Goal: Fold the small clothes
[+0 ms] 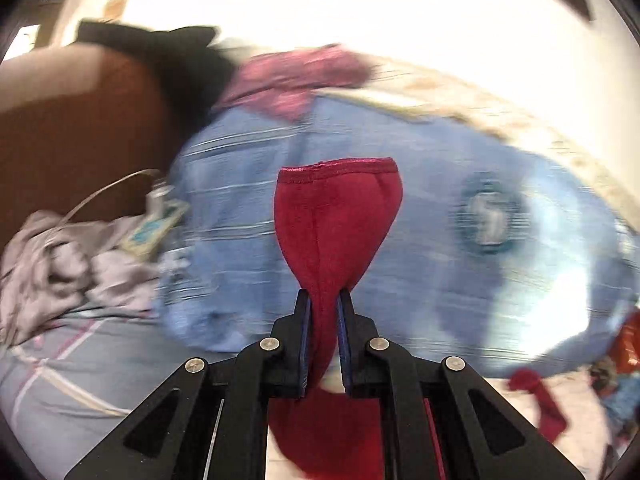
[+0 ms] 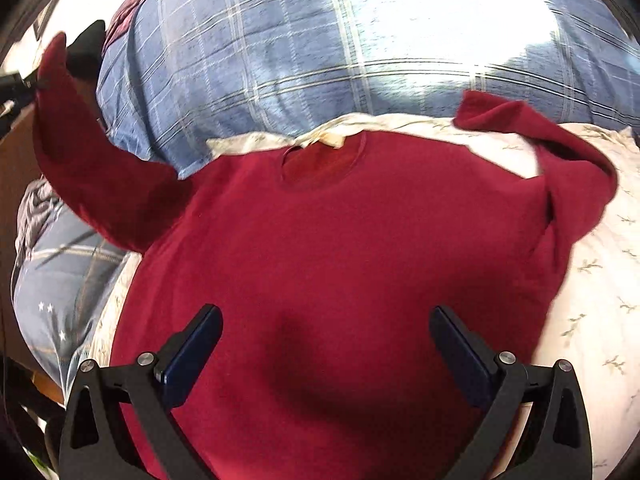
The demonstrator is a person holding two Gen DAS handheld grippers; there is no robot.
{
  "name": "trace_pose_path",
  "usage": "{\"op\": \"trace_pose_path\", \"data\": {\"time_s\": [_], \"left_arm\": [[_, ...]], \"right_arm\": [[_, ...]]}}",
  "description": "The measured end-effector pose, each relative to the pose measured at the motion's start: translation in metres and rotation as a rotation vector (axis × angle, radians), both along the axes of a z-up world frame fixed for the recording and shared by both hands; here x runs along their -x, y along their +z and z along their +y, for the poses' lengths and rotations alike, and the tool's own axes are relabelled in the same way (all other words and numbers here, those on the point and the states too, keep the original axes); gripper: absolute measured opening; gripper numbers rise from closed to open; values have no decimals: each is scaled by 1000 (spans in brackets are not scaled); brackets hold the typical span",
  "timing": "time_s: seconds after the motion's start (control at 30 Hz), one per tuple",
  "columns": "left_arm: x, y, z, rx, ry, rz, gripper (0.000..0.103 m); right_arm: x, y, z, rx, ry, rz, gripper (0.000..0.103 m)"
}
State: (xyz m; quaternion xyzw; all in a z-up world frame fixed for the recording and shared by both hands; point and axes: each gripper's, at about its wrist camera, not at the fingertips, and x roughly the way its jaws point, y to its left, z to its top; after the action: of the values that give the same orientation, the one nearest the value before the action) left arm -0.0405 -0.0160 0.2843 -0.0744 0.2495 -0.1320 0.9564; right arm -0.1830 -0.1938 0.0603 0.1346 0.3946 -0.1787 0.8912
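— Where's the red shirt [image 2: 340, 264]?

— Spread flat on my white patterned sheet [image 2: 592, 280], collar toward twelve o'clock; its sleeve [image 1: 338, 220] is pinched in my left tongs [image 1: 323, 300] and lifted toward ten o'clock.

— And your right tongs [image 2: 326, 320]?

— Spread wide over the shirt's body, gripping nothing; the blue plaid pillow [image 2: 320, 48] lies beyond at twelve o'clock.

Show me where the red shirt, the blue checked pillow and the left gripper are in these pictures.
red shirt [image 2: 320, 248], right wrist view, on the chest below the neckline.
blue checked pillow [image 2: 312, 60], right wrist view, on its plaid front.
left gripper [image 1: 323, 300], left wrist view, between the fingertips, shut on the sleeve.
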Motion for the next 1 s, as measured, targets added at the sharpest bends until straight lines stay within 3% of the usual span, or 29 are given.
{"op": "trace_pose_path", "data": {"time_s": [0.1, 0.2, 0.3, 0.47, 0.5, 0.57, 0.63, 0.73, 0.87, 1.0], "left_arm": [[21, 2, -43, 33, -139, 3, 11], [33, -24, -98, 22, -273, 51, 11], [39, -83, -153, 4, -363, 181, 12], [32, -181, -196, -88, -413, 351, 18], [29, -198, -193, -92, -426, 420, 22], [31, -200, -183, -82, -423, 447, 29], [32, -183, -148, -64, -404, 398, 54], [43, -153, -94, -75, -317, 310, 72], [33, -156, -34, -193, -114, 325, 72], [21, -191, 12, -172, 8, 415, 70]], "right_arm": [[11, 12, -16, 22, -53, -20, 103], [23, 23, -32, 33, -108, -44, 103], [37, 30, -50, 32, -158, -45, 103], [57, 34, -67, 47, -211, -33, 103], [58, 35, -68, 49, -213, -33, 103], [59, 37, -68, 59, -213, -39, 103], [57, 39, -70, 62, -210, -44, 103], [46, 40, -68, 58, -188, -56, 103], [25, 41, -62, 124, -138, -66, 103], [-10, 45, -69, 160, -148, -56, 103]]}}
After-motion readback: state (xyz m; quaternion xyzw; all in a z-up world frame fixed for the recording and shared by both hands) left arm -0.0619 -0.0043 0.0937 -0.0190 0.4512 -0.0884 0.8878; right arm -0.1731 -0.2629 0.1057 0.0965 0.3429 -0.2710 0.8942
